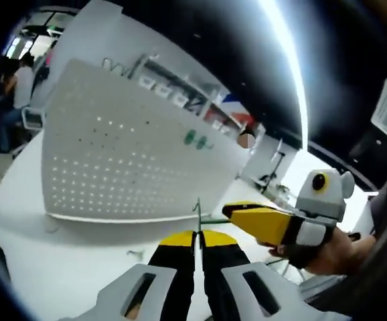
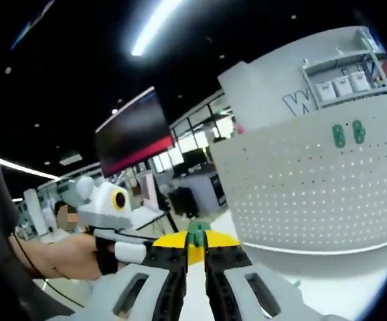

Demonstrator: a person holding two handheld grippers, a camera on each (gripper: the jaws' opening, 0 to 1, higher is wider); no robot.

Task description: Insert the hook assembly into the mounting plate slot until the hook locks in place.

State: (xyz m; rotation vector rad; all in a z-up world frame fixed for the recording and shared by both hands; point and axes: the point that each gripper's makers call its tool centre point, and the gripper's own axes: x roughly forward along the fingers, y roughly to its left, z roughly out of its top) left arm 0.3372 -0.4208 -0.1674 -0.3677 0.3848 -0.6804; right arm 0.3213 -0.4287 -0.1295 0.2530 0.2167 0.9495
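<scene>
Together, my left fingers [image 1: 198, 242] and right fingers [image 2: 195, 249] clenched the green hook [image 2: 197, 233], near the pegboard's [image 1: 126, 160] lower edge above the open desk [image 1: 59, 267].

A white table [image 1: 59, 267] carries the work. A white perforated mounting plate [image 1: 126, 160] stands upright on it, its lower edge meeting the tabletop, and fills the view from nine to twelve o'clock in the left gripper view. A small metal hook [image 1: 135, 253] lies loose on the table near six o'clock, just in front of the plate's base and apart from it.
</scene>
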